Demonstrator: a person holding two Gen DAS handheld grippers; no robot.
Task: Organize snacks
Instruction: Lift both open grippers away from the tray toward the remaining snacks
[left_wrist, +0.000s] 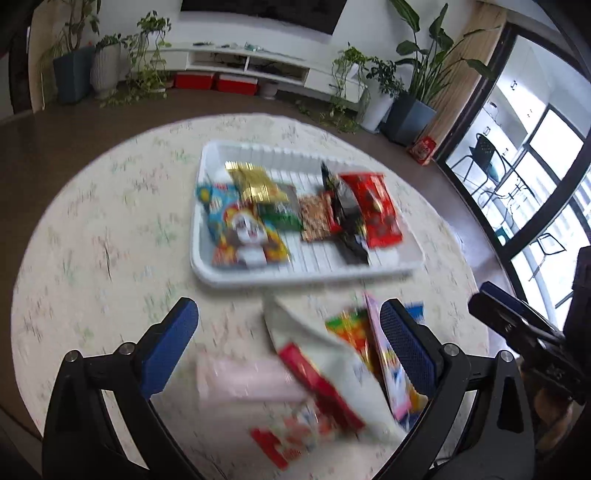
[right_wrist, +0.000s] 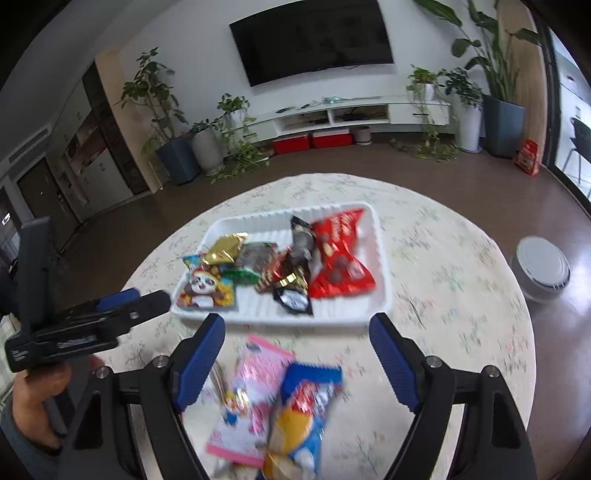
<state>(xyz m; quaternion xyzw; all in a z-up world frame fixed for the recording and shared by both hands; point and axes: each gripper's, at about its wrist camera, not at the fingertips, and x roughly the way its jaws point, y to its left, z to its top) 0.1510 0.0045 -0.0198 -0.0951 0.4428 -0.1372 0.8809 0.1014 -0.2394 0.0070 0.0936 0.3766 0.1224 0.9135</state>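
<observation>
A white ribbed tray sits on the round table and holds several snack packets: a panda packet, a gold one, a red one and a black one. Loose packets lie in front of the tray: a white-and-red one, a pale pink one, a pink one and a blue one. My left gripper is open above the loose packets. My right gripper is open above the pink and blue packets.
The round table has a pale floral cloth. The other gripper shows at the right edge of the left wrist view and at the left of the right wrist view. A white round robot vacuum sits on the floor. Plants and a TV bench stand behind.
</observation>
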